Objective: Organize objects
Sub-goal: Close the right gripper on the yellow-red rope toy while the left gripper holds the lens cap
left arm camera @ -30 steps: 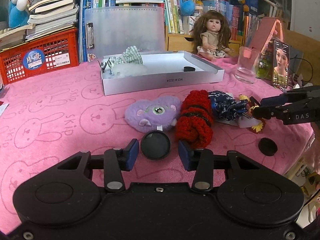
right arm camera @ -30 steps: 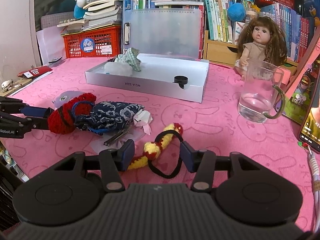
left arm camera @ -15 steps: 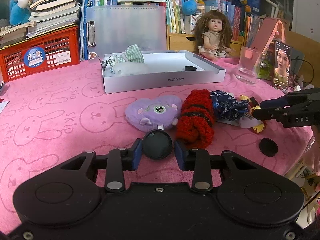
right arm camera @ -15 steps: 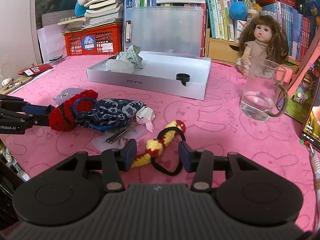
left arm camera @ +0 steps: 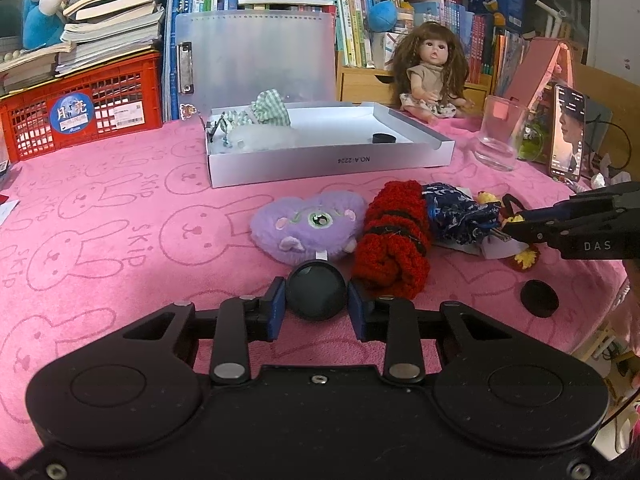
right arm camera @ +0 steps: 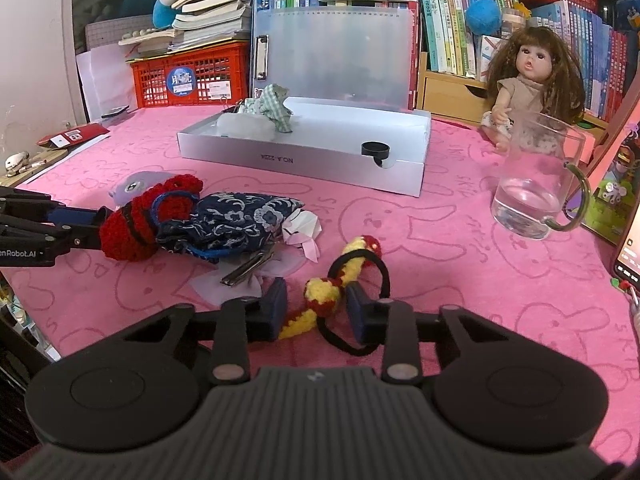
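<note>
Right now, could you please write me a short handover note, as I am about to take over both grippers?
Left gripper: shut on the black round disc, low over the pink cloth.
Right gripper: jaws closing around the yellow-and-red knitted hair tie; pads not clearly pressing yet.
Done: the white tray holds a green checked cloth and a small black ring.
Left on the cloth: purple plush, red knitted piece, blue floral pouch, another black disc. Likely next: carry both items to the tray.
</note>
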Demonstrator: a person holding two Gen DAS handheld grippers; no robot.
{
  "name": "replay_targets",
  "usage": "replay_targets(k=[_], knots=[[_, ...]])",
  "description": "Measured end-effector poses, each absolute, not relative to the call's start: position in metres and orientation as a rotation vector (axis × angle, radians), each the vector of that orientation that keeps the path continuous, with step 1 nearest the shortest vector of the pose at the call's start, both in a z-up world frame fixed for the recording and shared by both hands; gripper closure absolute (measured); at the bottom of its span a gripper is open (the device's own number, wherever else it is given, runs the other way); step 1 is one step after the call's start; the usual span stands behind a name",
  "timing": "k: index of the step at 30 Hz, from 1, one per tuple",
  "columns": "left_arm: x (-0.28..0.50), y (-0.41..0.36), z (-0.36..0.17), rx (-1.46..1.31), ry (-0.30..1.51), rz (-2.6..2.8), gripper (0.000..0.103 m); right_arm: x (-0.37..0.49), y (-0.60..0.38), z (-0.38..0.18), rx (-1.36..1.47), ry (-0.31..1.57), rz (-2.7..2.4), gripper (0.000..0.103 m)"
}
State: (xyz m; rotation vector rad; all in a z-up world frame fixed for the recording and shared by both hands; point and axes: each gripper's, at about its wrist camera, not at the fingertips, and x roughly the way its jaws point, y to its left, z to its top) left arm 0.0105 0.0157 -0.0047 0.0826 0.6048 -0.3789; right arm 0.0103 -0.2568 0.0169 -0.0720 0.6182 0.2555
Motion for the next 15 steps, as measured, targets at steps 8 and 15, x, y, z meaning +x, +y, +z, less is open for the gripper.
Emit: replay_targets(k=[8,15], knots=[[0.007,0.018,0.003,0.073,0.568,-0.373,0.072,0.010,-0.258,0.024,-0.057,0.602,0.236,0.080],[0.017,0.023,0.022,0.053,0.524,-0.358,0.072,0.015,-0.264,0.040,-0.041,0.565,0.209,0.080]])
